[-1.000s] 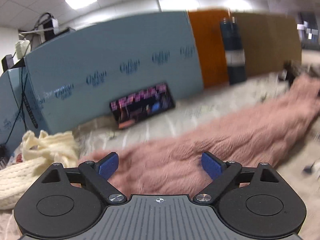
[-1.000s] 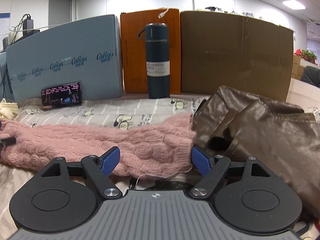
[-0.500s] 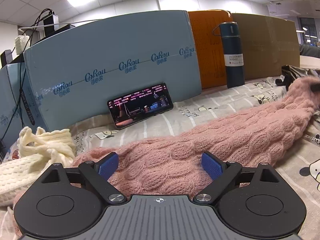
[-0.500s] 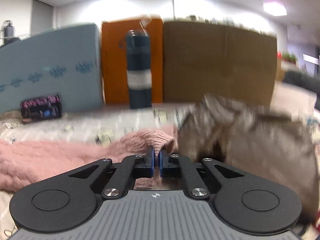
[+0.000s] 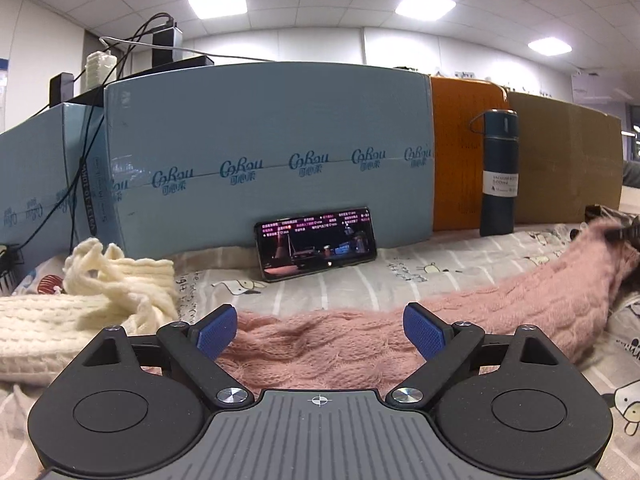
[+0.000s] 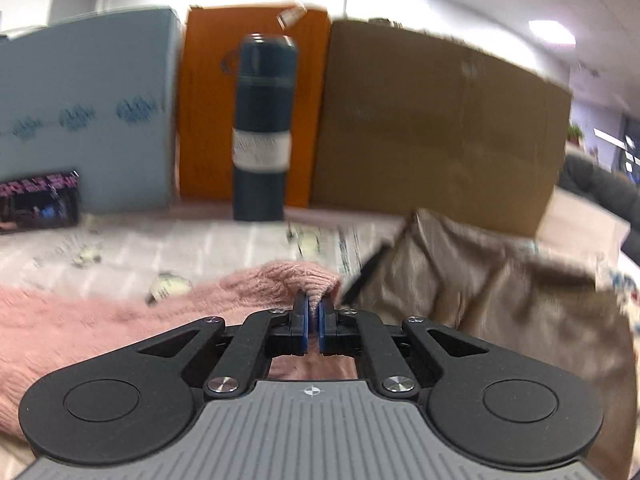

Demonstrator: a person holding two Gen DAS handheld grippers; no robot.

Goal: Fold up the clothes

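Observation:
A long pink knitted garment (image 5: 500,312) lies stretched across the patterned bed sheet (image 5: 400,276). My left gripper (image 5: 320,332) is open, with its blue pads on either side of the garment's near end. My right gripper (image 6: 314,316) is shut on the garment's other end (image 6: 296,280), which is pinched between the pads and lifted a little. In the left wrist view that far end rises at the right edge.
A cream knitted garment (image 5: 100,300) lies left of the pink one. A brown leather jacket (image 6: 500,300) lies right of the right gripper. A phone (image 5: 316,242), a dark flask (image 5: 498,172) and blue, orange and brown boxes stand along the back.
My right gripper closed on the end of the pink garment and has lifted it slightly. My left gripper stayed open over the near end and steadied.

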